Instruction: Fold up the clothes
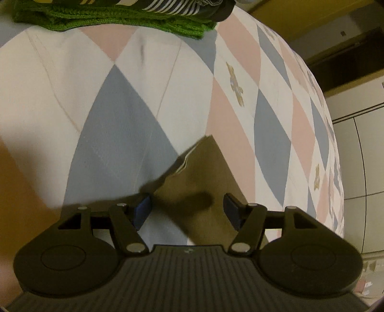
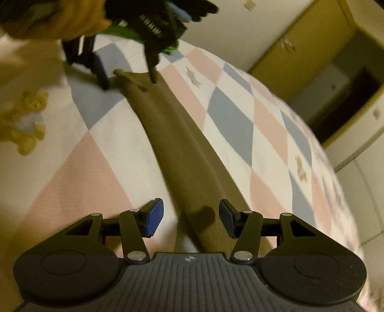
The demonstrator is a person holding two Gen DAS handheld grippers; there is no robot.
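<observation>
1. Left gripper (image 1: 187, 207): jaws wide, over one end of the long olive-brown folded garment (image 1: 204, 168) on the diamond-patterned quilt (image 1: 120, 108).
2. Right gripper (image 2: 190, 217): jaws wide over the opposite end.
3. Only the left view shows the green knitted garment (image 1: 96, 16).

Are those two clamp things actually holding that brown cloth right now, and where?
No, nothing is held. Both the left gripper and the right gripper have their fingers spread wide, one at each end of the brown garment lying on the bedspread.

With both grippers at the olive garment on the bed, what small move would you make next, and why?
Probably shut both grippers: the left gripper and right gripper are open, straddling opposite ends of the olive garment lying on the checked bedsheet, gripping nothing.
</observation>
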